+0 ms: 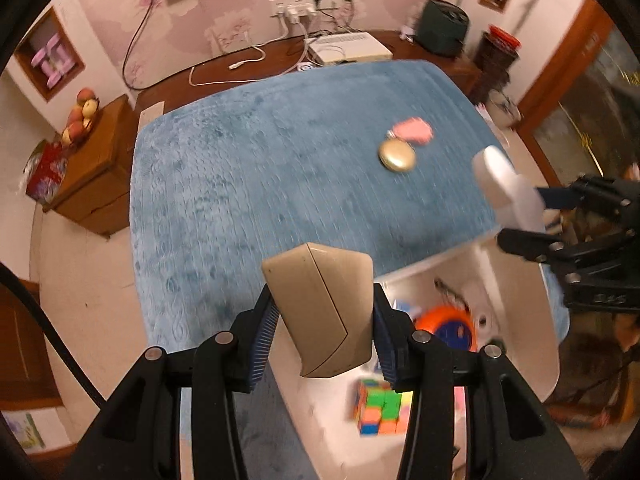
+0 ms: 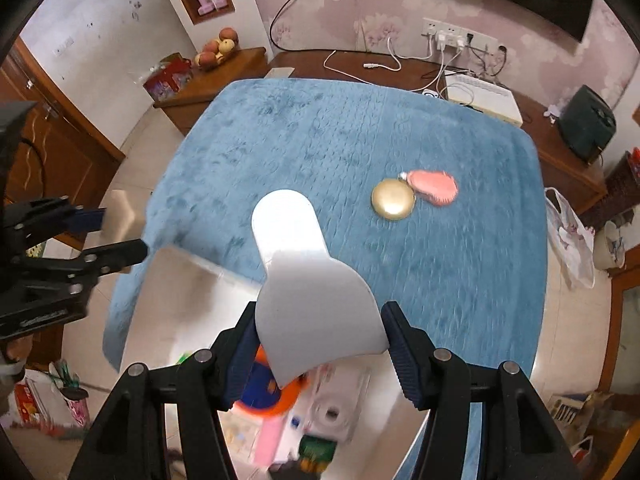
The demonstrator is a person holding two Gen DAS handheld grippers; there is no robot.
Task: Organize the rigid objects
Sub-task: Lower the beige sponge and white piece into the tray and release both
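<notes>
My left gripper (image 1: 324, 332) is shut on a beige box-like object (image 1: 324, 312) and holds it over the near edge of the blue mat, beside the white bin (image 1: 532, 288). My right gripper (image 2: 320, 344) is shut on a white paddle-shaped object (image 2: 304, 276), held above the bin (image 2: 180, 292); it also shows in the left wrist view (image 1: 508, 188). A gold round case (image 1: 397, 155) (image 2: 393, 199) and a pink comb-like object (image 1: 414, 130) (image 2: 436, 187) lie side by side on the blue mat (image 1: 260, 168) (image 2: 340, 136).
The bin holds a colour cube (image 1: 380, 408), an orange-and-blue round object (image 1: 450, 326) (image 2: 266, 390), a white device (image 2: 334, 412) and other small items. A white box (image 1: 346, 50) and cables sit behind the mat. A wooden cabinet with fruit (image 1: 82, 114) stands to the left.
</notes>
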